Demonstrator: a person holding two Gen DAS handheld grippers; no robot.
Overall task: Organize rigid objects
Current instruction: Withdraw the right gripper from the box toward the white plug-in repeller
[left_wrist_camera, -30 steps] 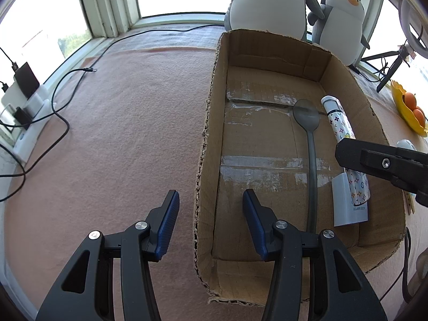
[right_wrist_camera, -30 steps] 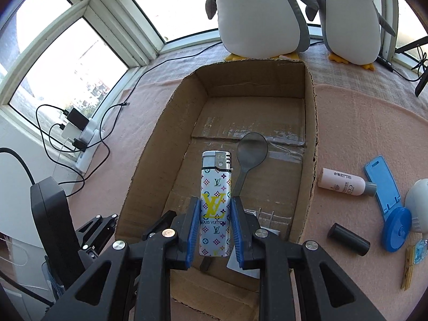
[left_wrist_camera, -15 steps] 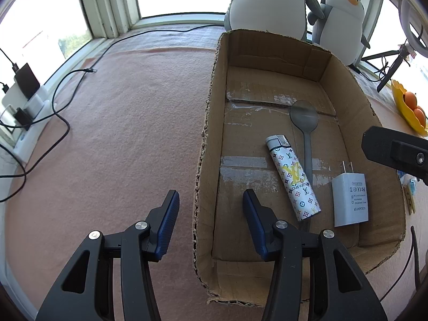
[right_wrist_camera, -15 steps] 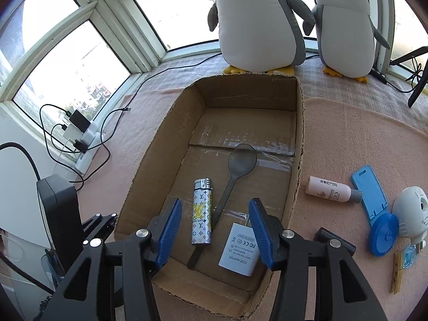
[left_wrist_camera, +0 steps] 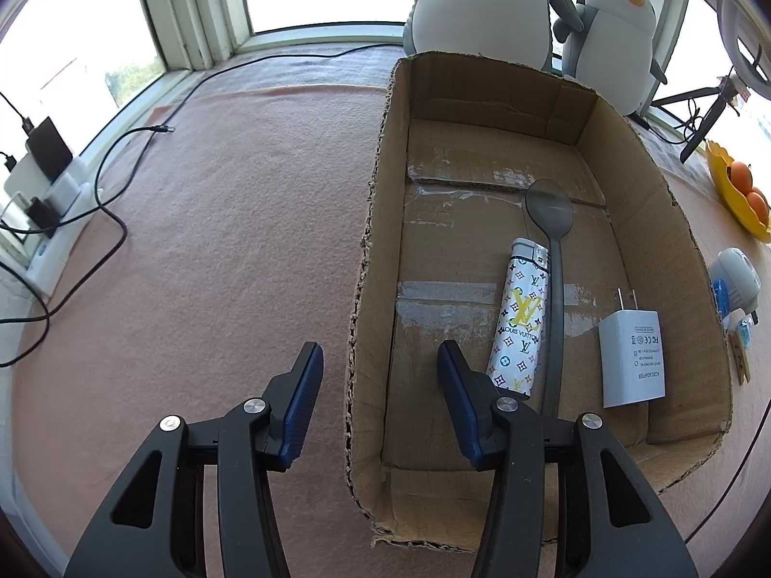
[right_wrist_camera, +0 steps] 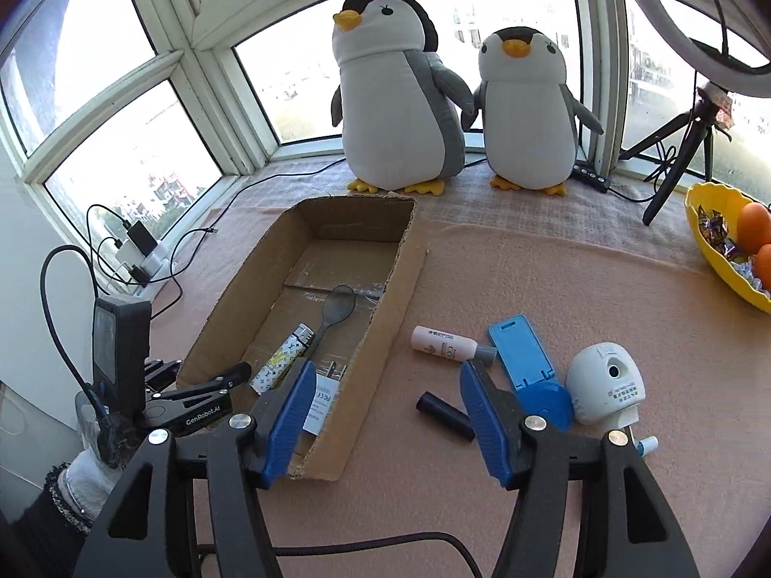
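- Right tongs [right_wrist_camera: 383, 416] wide, empty, above the black tube [right_wrist_camera: 444, 416] on the worktop [right_wrist_camera: 554, 289]; it could roll away if nudged
- Left tongs [left_wrist_camera: 378, 409] wide (straddling the box [left_wrist_camera: 373, 250] wall); lighter [left_wrist_camera: 520, 318], spoon [left_wrist_camera: 554, 284], charger [left_wrist_camera: 631, 359] inside

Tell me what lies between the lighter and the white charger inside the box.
The grey spoon, handle alongside the lighter; bare cardboard separates it from the charger. Left wrist view.
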